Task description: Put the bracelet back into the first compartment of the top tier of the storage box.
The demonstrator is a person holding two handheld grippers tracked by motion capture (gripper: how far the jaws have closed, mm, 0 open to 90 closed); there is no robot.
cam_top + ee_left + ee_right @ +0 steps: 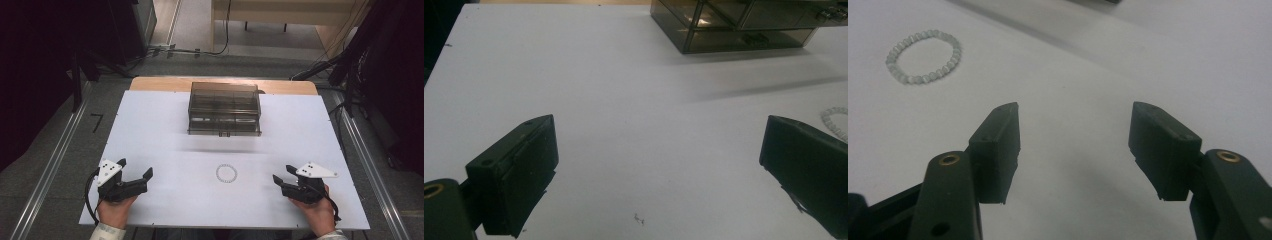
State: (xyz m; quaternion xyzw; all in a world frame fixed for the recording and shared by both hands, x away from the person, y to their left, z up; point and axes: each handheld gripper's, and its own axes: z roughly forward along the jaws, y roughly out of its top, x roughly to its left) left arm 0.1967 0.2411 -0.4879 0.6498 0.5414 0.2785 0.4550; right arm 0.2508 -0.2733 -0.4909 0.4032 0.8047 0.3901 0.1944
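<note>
Both my left gripper and right gripper rest wide open, empty. Between them on the table, the bead bracelet lies untouched; the drawer box looks closed. Everything remains.

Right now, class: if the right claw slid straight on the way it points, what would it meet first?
Probably nothing: the right claw faces bare white table; the bead bracelet lies off to its left, though depth is unclear.

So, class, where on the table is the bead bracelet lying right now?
In the high view the bead bracelet lies flat on the white table, near its front middle, between the left claw and right claw and in front of the smoky drawer box.
</note>
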